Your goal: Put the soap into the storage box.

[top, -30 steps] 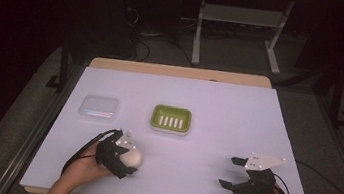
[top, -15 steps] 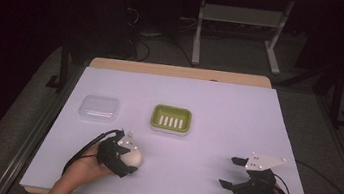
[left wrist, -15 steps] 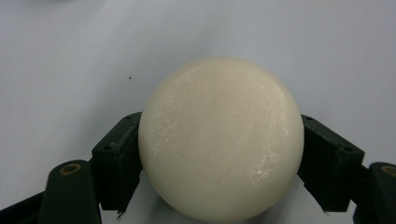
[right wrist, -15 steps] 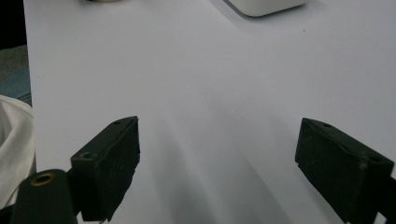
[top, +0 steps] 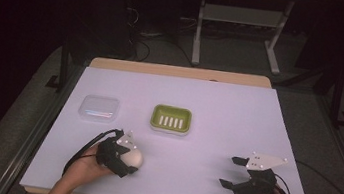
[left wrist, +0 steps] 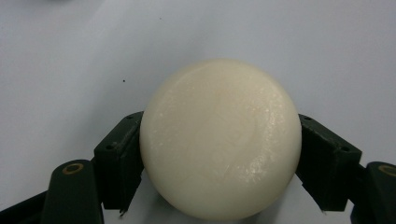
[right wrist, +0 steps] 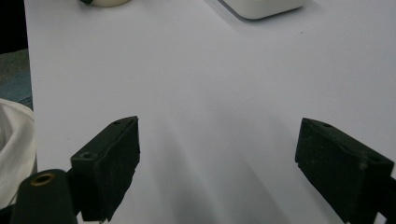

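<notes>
No change is seen: round soap (left wrist: 219, 137) is kept clamped by left gripper (top: 119, 153) near-left; right gripper (top: 238, 174) is held wide open, empty; lift likely next.

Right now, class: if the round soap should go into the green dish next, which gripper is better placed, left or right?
Left. The left gripper is closed on the round soap, and the green dish lies just ahead of it. The right gripper stands open, holding nothing, across the table.

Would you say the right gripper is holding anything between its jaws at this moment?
No, the right gripper has its jaws spread wide apart with just the bare white table between them.
</notes>
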